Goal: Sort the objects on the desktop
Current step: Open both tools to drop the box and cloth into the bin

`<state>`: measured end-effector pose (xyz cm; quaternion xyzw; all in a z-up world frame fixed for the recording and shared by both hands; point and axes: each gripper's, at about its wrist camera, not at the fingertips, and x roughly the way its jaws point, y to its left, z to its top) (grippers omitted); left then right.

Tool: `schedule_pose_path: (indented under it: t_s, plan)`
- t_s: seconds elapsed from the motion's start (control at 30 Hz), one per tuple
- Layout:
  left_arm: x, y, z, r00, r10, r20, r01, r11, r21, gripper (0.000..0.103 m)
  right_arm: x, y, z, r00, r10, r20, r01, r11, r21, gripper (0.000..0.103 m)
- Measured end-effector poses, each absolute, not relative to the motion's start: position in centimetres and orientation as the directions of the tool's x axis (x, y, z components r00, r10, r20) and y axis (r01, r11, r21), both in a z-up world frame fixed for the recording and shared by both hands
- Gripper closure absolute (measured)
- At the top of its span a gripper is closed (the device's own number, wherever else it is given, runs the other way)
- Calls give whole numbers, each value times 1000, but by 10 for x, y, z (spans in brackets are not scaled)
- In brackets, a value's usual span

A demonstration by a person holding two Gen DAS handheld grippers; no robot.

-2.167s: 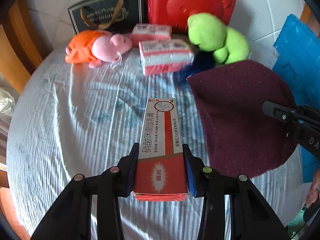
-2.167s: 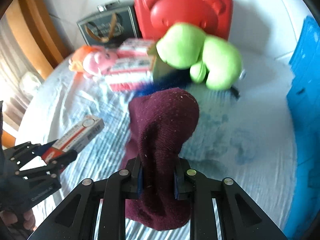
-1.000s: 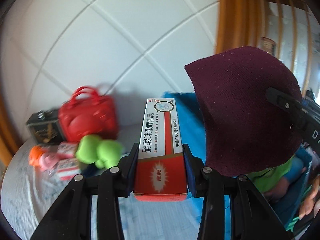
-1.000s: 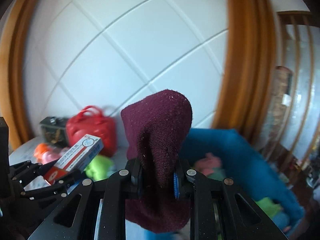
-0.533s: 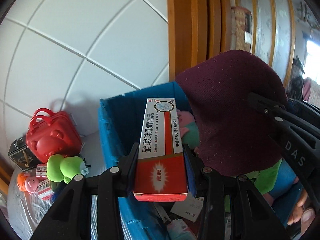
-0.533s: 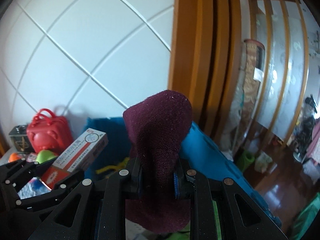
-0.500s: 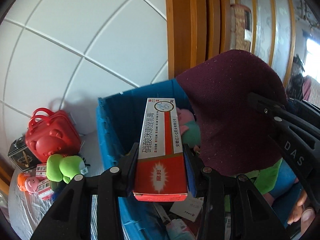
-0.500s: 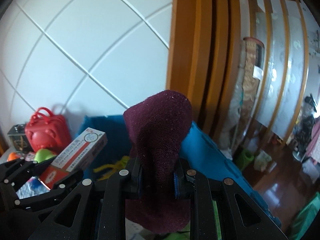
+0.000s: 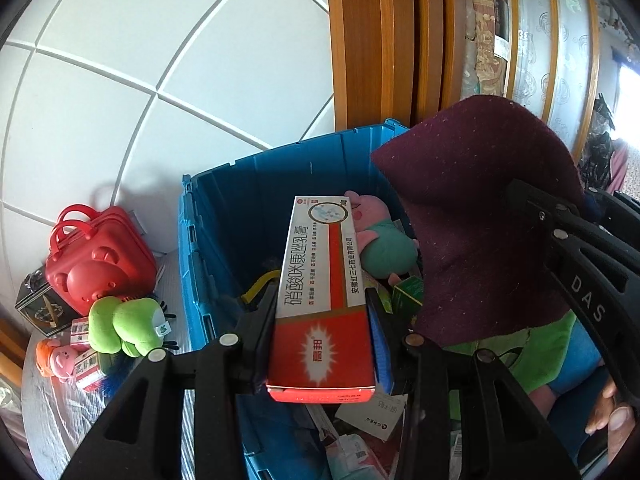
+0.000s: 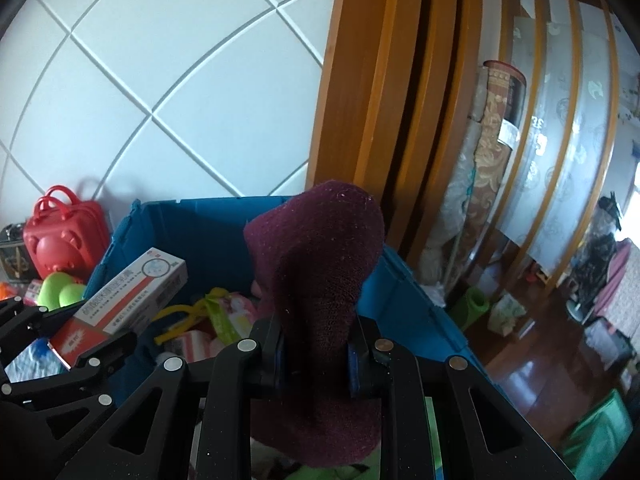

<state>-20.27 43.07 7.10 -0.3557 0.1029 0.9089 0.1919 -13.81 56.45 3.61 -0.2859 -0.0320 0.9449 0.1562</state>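
You had both loads over the blue bin, neither released: your left gripper was clamped on the red-and-white ointment box, your right gripper pinched shut on the maroon knit cloth. The bin already held a pink pig plush, cartons and papers. On the table, the red bear case, green plush, orange-pink pig plush and small boxes remained unsorted.

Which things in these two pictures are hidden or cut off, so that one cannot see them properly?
- Blue bin floor: left wrist view, covered by medicine box and maroon cloth.
- Green item: left wrist view, mostly under the cloth.
- Bin contents: right wrist view, blocked by right gripper.
- Black box: partly behind red case.
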Motion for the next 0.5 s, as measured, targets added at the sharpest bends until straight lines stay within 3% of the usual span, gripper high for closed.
schedule_pose_path:
  t_s: [0.07,0.13,0.2,0.27,0.37,0.5]
  plan:
    - [-200,432,71,-667,275,-692,-426,-903,52,58,-138,566,35,-780,326,-535,-287,-945,-157,76]
    - [-198,430,72,-677,264,-687,-416,-907,62,31,-138,567,34,-772,340,-537,-300,-940,-164,67]
    - [-191,427,76,-699,268,-663,-407,-911,61,21,-135,567,34,-764,359,-536,-313,-933,-179,54]
    - [-186,424,79,-707,270,-654,-405,-912,61,21,-131,566,36,-761,382,-524,-331,-924,-192,41]
    - [-180,417,83,-712,274,-647,-398,-916,50,21,-122,566,41,-757,409,-510,-358,-912,-201,4]
    - [-171,403,87,-727,273,-630,-381,-924,39,21,-106,560,49,-761,424,-491,-374,-905,-202,0]
